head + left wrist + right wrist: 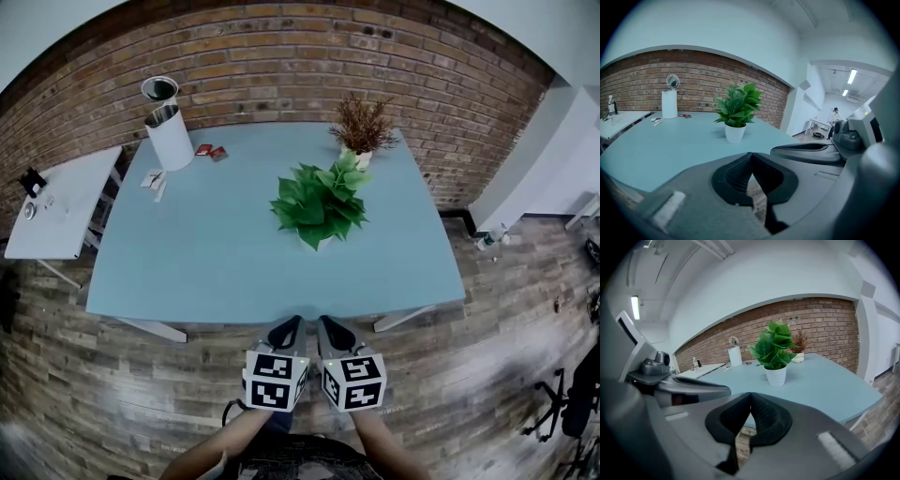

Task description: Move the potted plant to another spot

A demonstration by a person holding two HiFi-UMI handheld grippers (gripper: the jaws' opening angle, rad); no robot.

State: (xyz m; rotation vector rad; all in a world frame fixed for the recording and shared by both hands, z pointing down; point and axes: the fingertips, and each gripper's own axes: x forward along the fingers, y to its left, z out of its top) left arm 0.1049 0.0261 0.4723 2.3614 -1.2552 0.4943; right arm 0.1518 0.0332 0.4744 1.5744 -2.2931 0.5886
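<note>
— Item: potted plant (319, 202). Where was it?
— On the blue table (187, 253), at twelve o'clock from my left gripper (286, 330) and right gripper (329, 330), well apart. The head view listed only leaves; the right gripper view added its white pot (776, 376).
— Jaws?
— Both pairs were pressed together, with nothing between.

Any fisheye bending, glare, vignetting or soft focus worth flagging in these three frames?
Head view: heavy fisheye, the brick wall bows into an arc; the table is evenly lit, without glare. Left gripper view: black vignette at the corners, the potted plant sharp, the left tool slightly soft up close. Right gripper view: same vignette, wall curved too, plant sharp.
</note>
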